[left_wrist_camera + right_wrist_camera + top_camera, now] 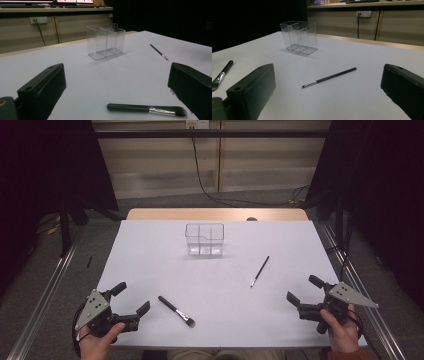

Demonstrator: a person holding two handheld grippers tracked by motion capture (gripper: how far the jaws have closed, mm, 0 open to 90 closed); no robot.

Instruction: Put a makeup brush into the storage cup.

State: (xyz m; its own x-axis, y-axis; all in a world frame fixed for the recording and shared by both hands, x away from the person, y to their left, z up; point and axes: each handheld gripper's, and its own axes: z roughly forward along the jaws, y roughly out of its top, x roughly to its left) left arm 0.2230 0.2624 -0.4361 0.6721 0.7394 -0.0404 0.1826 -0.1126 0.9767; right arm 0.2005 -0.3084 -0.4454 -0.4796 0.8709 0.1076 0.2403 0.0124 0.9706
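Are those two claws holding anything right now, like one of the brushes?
No. The left claw and right claw are both open and empty; the thick brush and thin brush lie on the table.

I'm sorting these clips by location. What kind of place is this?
Probably a lab or recording workspace, not a home: black curtains flank the white-covered table, bare metal rails run beside it, and a wall socket with cable sits behind.

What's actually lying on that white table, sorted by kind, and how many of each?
Makeup brushes: 2, a thick brush and a thin brush
Clear divided holder: 1
Hand-held tongs: 2, the left tongs and the right tongs, both open
Total: 5
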